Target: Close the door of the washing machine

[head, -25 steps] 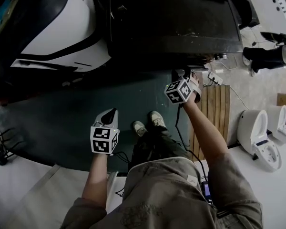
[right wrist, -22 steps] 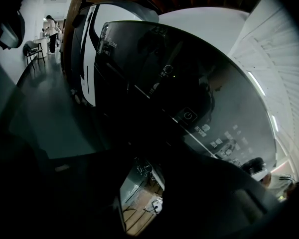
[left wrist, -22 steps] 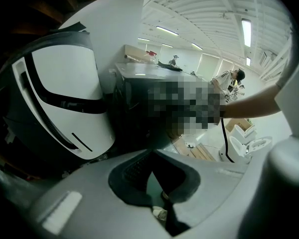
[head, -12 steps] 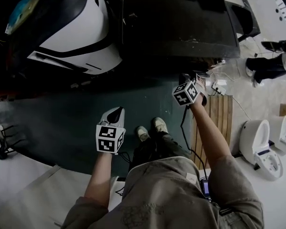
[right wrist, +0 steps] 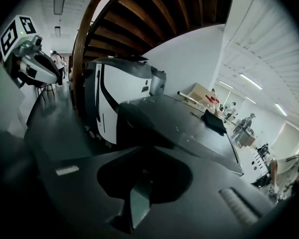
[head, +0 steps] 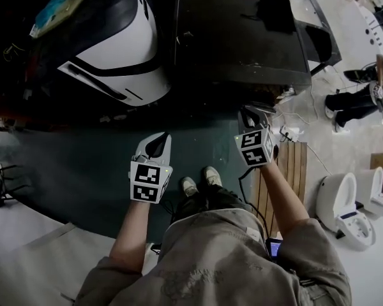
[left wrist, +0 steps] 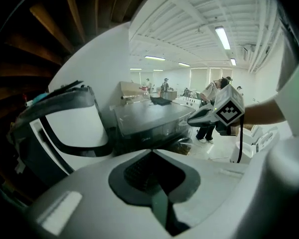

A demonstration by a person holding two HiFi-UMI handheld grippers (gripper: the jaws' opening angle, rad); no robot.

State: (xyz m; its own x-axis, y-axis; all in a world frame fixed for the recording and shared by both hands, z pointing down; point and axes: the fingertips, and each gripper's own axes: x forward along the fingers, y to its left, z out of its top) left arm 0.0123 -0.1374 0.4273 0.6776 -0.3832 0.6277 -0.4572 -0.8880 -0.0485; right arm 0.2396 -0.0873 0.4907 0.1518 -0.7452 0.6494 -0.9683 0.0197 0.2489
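Observation:
The washing machine [head: 242,37] is a dark box seen from above in the head view, with its front face in shadow below its top edge. Its door cannot be made out from there. In the left gripper view the machine's [left wrist: 149,123] dark front faces me at mid-distance. My left gripper [head: 156,140] hangs over the dark green floor, well short of the machine, with its jaws together and nothing in them. My right gripper [head: 250,115] points at the machine's front right corner, close to it, also shut and empty. I cannot tell if it touches.
A large white and black appliance [head: 115,50] stands left of the machine. A black cloth [head: 277,11] lies on the machine's top. At the right are a wooden slat board [head: 293,158], white toilets [head: 341,203], cables and a standing person [head: 354,97].
The head view has shifted, so more of the machine's top shows. My right gripper has turned and sits a little lower right. The left gripper has drifted slightly right.

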